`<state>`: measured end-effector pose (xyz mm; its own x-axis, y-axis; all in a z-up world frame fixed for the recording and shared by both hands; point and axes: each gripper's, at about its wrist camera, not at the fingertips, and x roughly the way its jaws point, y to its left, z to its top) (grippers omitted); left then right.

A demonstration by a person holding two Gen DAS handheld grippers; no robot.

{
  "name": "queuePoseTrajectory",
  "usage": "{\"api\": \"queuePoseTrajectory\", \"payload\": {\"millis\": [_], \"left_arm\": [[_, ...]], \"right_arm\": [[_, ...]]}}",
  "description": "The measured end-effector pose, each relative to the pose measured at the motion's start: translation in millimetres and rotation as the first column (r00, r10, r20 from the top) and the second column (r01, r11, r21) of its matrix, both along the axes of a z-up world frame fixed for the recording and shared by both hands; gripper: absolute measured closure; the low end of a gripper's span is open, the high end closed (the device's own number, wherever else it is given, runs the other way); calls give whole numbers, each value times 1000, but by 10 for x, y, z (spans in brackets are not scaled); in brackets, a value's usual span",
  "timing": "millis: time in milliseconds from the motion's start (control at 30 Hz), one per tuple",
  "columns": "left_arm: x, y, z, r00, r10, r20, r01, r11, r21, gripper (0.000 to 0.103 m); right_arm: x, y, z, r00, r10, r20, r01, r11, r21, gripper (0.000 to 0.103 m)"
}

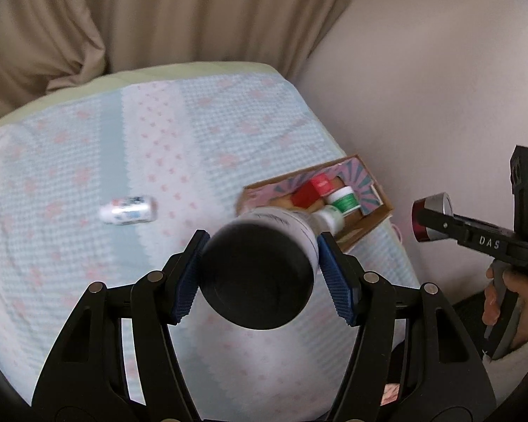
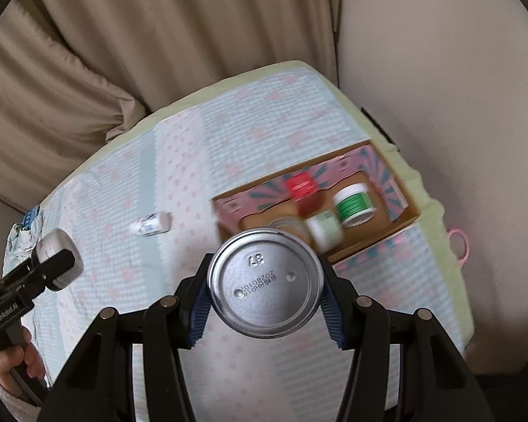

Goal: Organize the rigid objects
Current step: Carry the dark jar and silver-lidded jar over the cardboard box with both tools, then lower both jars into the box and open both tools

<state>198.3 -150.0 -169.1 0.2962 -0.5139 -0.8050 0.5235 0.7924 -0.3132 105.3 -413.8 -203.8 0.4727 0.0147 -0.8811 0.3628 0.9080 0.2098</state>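
My left gripper (image 1: 260,260) is shut on a white bottle with a black base (image 1: 260,270), held above the bed near the cardboard box (image 1: 376,218). My right gripper (image 2: 264,281) is shut on a metal can (image 2: 264,283), silver bottom facing the camera; it also shows in the left wrist view (image 1: 431,218). The box (image 2: 401,225) holds a red box (image 2: 302,184), a green-labelled white jar (image 2: 355,205) and a small pale jar (image 2: 324,228). A small white tube (image 1: 128,209) lies on the bed to the left; it also shows in the right wrist view (image 2: 151,225).
The bed carries a pale blue and pink patterned blanket (image 1: 70,176). A beige curtain (image 1: 158,17) hangs behind it and a plain wall (image 1: 440,70) stands at the right. A pink loop (image 2: 459,246) hangs off the bed's right edge.
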Motion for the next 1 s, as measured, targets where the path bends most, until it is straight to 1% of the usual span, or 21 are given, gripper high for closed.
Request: {"api": "queuePoseTrajectory", "payload": {"millis": [167,300,400,500,667,767,833,1000], "left_arm": [[44,-643,-282,999,6,-46,-6,1000,0,44],[149,-1048,-546,996,12,-88,-11,1000,9,44],[287,-1319,-771,992,16,-123,-13,1000,28,44],[453,-1548,-1004,990,19,-141,-10,998,70,44],[719,-1820,-1369,987,20,-161,4,989,147,44],[826,-1957,-1552,987,4,-160,29,979,200,44],[858,-2021,-1636,987,-6,-163,43,974,224,44],[863,-2095,-1718,987,-34,-154,76,958,276,44]], "right_arm": [[130,-611,-154,1000,8,-27,-7,1000,3,53],[306,-1045,-343,999,14,-51,-14,1000,10,53],[478,-1315,-506,998,19,-64,-17,1000,25,53],[688,-1534,-677,996,27,-80,-24,999,33,53],[1062,-1786,-1060,993,45,-110,-38,997,66,53],[1202,-1858,-1272,989,60,-132,-49,995,85,53],[1277,-1876,-1422,984,78,-157,-62,993,105,53],[1337,-1895,-1626,978,85,-188,-60,989,135,53]]}}
